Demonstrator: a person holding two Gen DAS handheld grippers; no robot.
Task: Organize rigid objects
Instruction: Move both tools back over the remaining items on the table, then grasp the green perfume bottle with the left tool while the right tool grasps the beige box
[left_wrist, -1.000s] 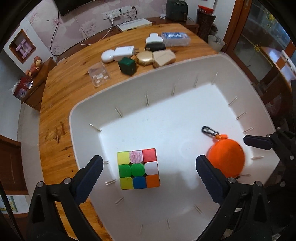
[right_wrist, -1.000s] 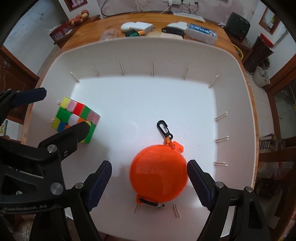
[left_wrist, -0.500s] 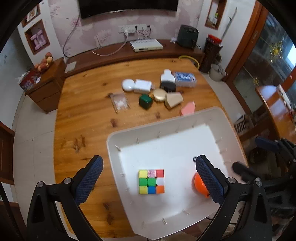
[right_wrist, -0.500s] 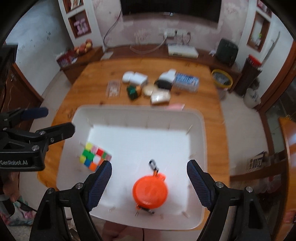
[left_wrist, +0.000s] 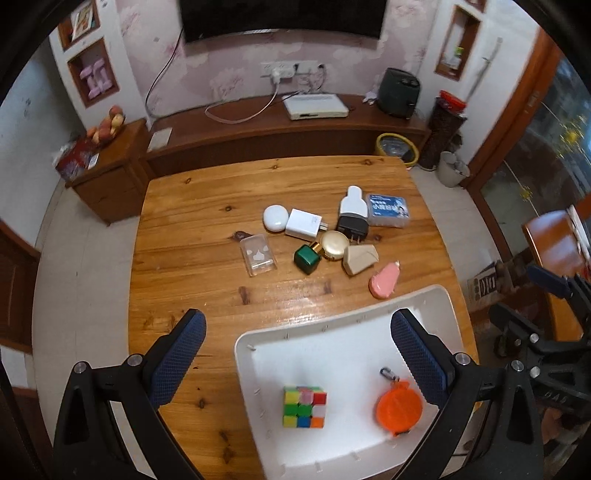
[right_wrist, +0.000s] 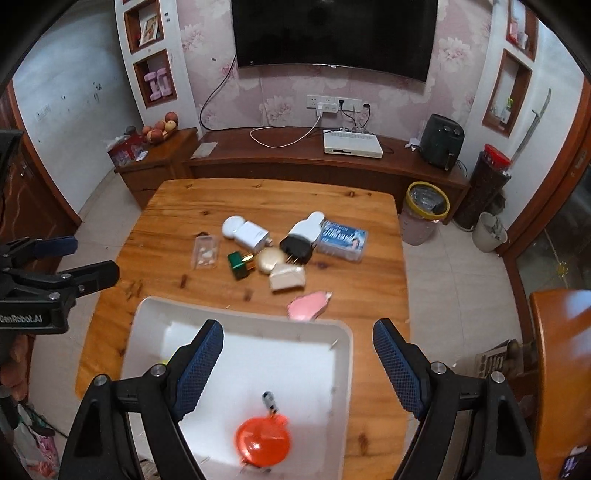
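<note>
A white tray (left_wrist: 251, 354) sits at the table's near edge. In it lie a colourful puzzle cube (left_wrist: 304, 406) and an orange round case (left_wrist: 399, 408) with a black clip. My left gripper (left_wrist: 297, 332) hangs high above the tray, open and empty. My right gripper (right_wrist: 298, 332) is also open and empty, high over the orange case (right_wrist: 263, 439) and the tray (right_wrist: 147, 314). Each gripper shows at the edge of the other's view, left gripper (right_wrist: 92, 256) and right gripper (left_wrist: 517, 295). The cube is hidden behind a finger in the right wrist view.
Several small items cluster mid-table beyond the tray: a clear case (left_wrist: 257, 254), a green cube bottle (left_wrist: 307, 258), a gold compact (left_wrist: 334, 245), a beige box (left_wrist: 360, 258), a pink piece (left_wrist: 384, 280), a white charger (left_wrist: 304, 224) and a blue pack (left_wrist: 388, 210). A low cabinet stands behind the table.
Both grippers have risen well away from the tray, which now looks small. The cube and the orange case stay where they lay. Both jaws remain open.
</note>
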